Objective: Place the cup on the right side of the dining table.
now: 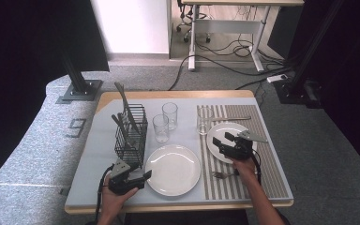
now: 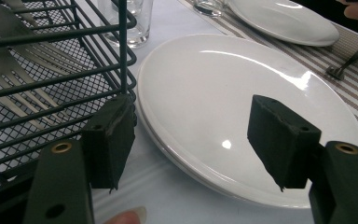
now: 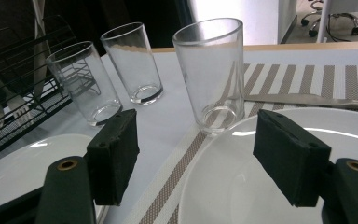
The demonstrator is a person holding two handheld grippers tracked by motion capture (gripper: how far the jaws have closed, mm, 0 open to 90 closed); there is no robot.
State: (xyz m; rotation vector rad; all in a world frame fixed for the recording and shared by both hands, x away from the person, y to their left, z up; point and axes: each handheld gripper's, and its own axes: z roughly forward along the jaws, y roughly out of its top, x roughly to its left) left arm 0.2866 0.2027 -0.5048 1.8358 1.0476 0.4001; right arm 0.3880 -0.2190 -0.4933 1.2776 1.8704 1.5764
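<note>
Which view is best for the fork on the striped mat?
The high view: the fork lies whole on the striped mat, just left of the right gripper's hand. The left gripper view catches its dark end at the edge; the right gripper view adds nothing on it.

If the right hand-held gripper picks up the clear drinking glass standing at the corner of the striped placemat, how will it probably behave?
The clear drinking glass looks smooth and glossy, so it may slip between the pads of the open right hand-held gripper. It is tall on a narrower base, so a sideways push could tip it. Being thin glass, it is probably fragile.
</note>
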